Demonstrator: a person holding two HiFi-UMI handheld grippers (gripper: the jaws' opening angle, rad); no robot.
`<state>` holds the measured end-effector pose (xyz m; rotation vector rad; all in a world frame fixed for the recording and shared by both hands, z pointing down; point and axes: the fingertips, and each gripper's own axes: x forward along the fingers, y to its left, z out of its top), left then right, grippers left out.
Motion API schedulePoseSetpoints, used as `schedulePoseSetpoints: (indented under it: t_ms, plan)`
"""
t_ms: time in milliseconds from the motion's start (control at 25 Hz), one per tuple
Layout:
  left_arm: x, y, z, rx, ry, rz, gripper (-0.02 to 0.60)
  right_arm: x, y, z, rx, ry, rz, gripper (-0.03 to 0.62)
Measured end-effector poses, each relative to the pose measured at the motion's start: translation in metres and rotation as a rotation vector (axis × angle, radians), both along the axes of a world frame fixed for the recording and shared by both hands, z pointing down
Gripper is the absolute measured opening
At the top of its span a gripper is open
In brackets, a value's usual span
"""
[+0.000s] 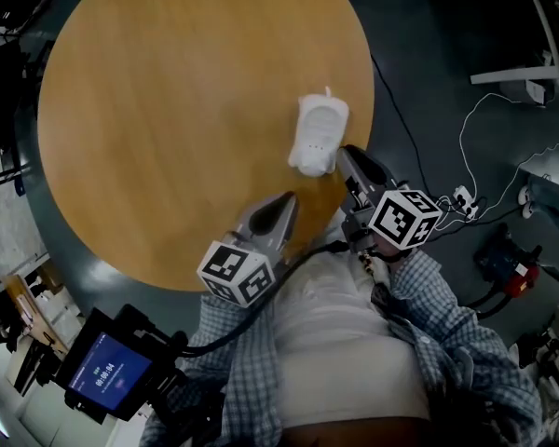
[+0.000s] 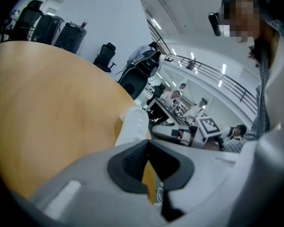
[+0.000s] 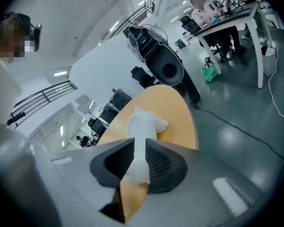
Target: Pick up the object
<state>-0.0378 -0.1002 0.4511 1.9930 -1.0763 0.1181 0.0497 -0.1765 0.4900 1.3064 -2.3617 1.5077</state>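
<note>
At the near left, off the table, a small screen (image 1: 107, 371) hangs by the person's side and plays no part here. The round wooden table (image 1: 149, 110) is bare across its whole left and far side, so there is plenty of open room that way.

The left gripper (image 1: 287, 198) hovers over the near edge of the table with its jaws closed together and nothing in them. It points toward the white object (image 1: 317, 136) but is clearly apart from it. I read it as idle.

The white object, a small moulded plastic piece, lies flat on the right part of the table, close to the right rim. Its near end faces the person.

The right gripper (image 1: 347, 155) is just beside that near end, on its right. Its own view shows the jaws parted only narrowly, with the object (image 3: 144, 124) lined up in the gap. The pads do not look pressed onto it, so I judge nothing is held.

The step in hand seems to be the final approach. The next move calls for sliding the jaws a little further along the object, perhaps opening wider, then closing and lifting straight up.

The table's rim is near on the right, so a sideways nudge could push the object off toward the floor, where cables (image 1: 475, 147) lie.
</note>
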Motion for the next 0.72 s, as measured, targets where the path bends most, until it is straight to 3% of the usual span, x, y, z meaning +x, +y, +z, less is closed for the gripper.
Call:
schedulePoseSetpoints:
  t_ms: [360,720]
  plan:
    - [0.002,-0.003,0.010,-0.065,-0.023,-0.039,0.003,-0.002,-0.012,0.019,-0.071,0.003,-0.048,0.161]
    - [0.002,-0.010,0.020,-0.094,-0.030,-0.075,0.003,-0.007,-0.015,0.024,-0.110,0.015,-0.127,0.171]
